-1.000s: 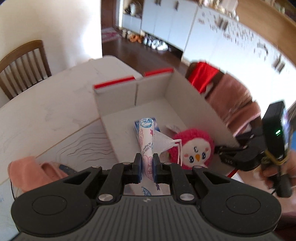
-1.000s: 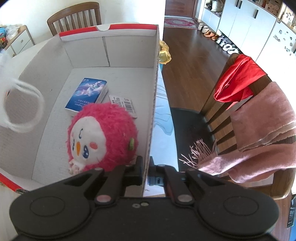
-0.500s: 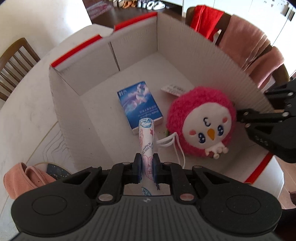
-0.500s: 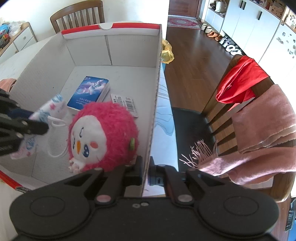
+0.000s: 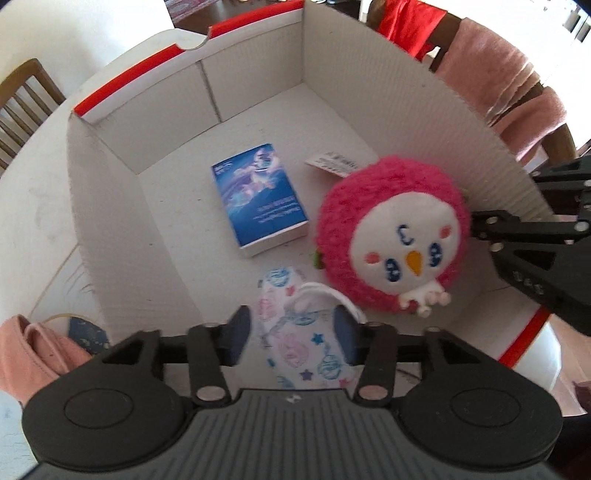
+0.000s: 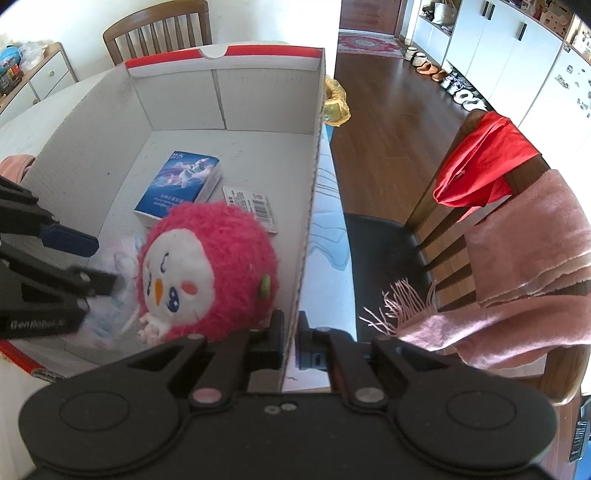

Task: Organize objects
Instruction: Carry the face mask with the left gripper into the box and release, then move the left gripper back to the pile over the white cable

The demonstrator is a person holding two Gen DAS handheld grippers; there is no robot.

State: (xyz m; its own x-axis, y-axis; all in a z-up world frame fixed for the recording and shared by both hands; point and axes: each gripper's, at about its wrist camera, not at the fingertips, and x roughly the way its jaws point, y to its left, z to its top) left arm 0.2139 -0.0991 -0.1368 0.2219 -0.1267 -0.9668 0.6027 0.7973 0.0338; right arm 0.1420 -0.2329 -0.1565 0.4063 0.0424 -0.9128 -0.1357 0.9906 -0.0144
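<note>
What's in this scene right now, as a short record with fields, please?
container: white cardboard box with red rim, on a table
inside: blue book, pink plush bird, patterned face mask, barcode tag
left claw: jaws opening, mask between them, pads off it
right claw: shut on the box's side wall
outside: pink cloth beside the box

A dark wood floor (image 6: pixel 384 110) runs to far white cabinets (image 6: pixel 498 48), shoes (image 6: pixel 443 77) lined below. A patterned rug (image 6: pixel 369 44) lies far off. Wooden chairs (image 6: pixel 159 22) stand by white walls; daylight fills the room.
</note>
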